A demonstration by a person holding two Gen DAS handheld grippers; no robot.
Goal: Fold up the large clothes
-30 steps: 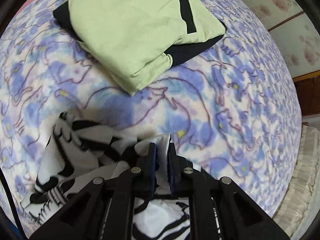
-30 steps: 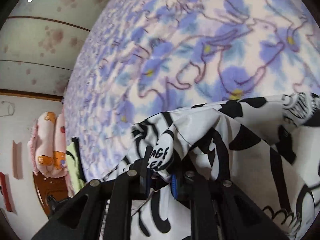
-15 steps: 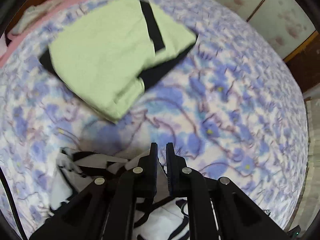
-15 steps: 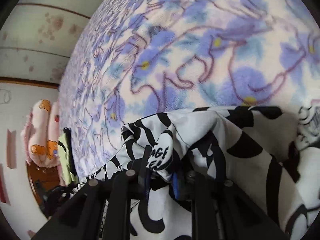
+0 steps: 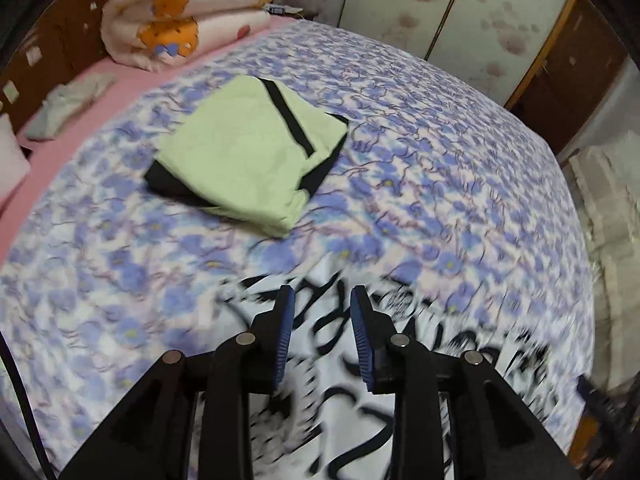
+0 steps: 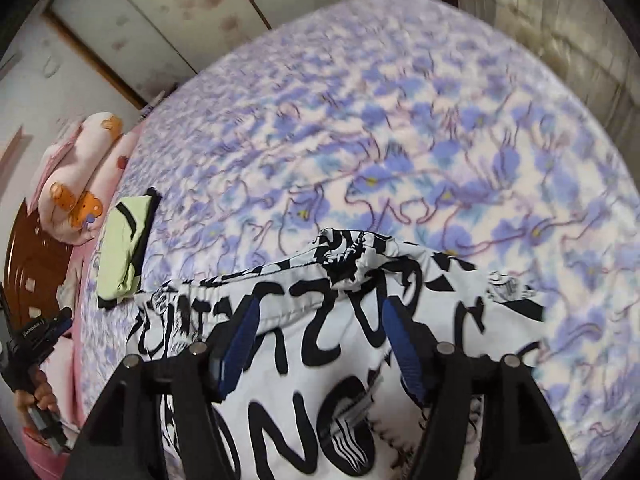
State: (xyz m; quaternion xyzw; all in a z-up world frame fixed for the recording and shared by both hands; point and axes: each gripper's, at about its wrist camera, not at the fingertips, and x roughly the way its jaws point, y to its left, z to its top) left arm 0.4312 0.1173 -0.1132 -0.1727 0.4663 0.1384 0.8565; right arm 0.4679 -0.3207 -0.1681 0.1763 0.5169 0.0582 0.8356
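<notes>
Black-and-white printed garment (image 6: 344,344) lies on your floral blanket (image 5: 440,168), near folded green top (image 5: 248,152). Your left gripper (image 5: 322,300) & right gripper (image 6: 318,308) just opened, both released, nothing pinched btwn pads.

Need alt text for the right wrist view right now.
The right gripper hangs open above the black-and-white printed garment, which lies on the blue-flowered bedspread; its jaws have just been opening, gripping nothing. A folded green garment lies far left.
</notes>
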